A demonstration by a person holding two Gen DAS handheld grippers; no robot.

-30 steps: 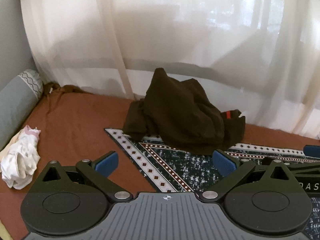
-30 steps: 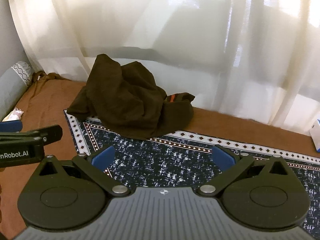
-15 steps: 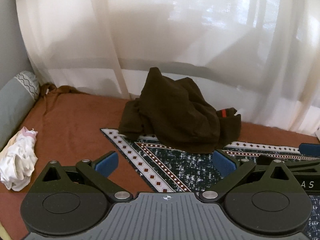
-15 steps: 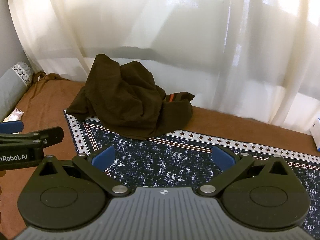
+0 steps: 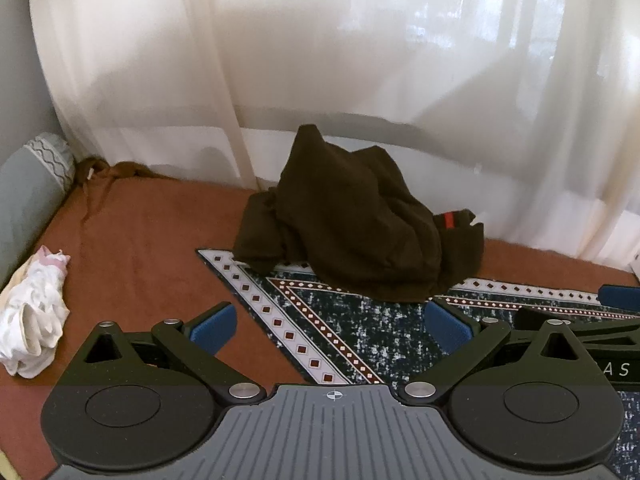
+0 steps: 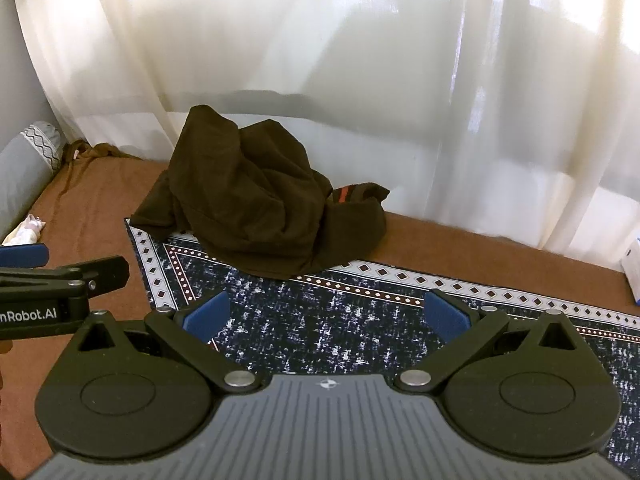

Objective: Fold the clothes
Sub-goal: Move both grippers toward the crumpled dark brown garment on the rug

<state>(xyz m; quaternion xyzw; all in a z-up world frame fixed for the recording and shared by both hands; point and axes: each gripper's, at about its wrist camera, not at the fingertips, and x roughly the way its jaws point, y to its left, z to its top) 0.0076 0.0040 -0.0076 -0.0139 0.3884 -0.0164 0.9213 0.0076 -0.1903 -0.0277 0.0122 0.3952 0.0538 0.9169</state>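
The left gripper (image 5: 328, 324) was nearest the lens, its 2 blue pads (image 5: 213, 325) spread wide apart with nothing between them. It hovered over the near-left corner of the patterned rug (image 5: 360, 332). The right gripper (image 6: 326, 316) was likewise spread wide and empty, above the dark speckled field of the rug (image 6: 360, 320). In the right wrist view, the left gripper (image 6: 60, 276) entered from the left edge, beside the rug's left border; its side view there did not show the jaw gap.

The rug lay on a rust-brown cover (image 5: 140, 248). Left of the rug, well apart from it, a crumpled white garment (image 5: 32, 320) rested on that cover.

At the rug's far edge sat the dark brown garment (image 5: 352, 224), heaped in 1 loose mound, partly on the rug's border and partly on the cover behind it. A small red-striped tag (image 5: 449, 220) showed on its right side. Neither gripper touched the garment (image 6: 256, 200).

Beyond the rug's far-left corner, a grey bolster (image 5: 36, 184) lay along the cover's left edge, with a bunched brown cloth (image 5: 104, 168) just beside its end. Sheer white curtains (image 5: 360, 60) hung behind the rug. A white-and-blue box (image 6: 633, 268) was cut off at the frame edge, right of the rug.
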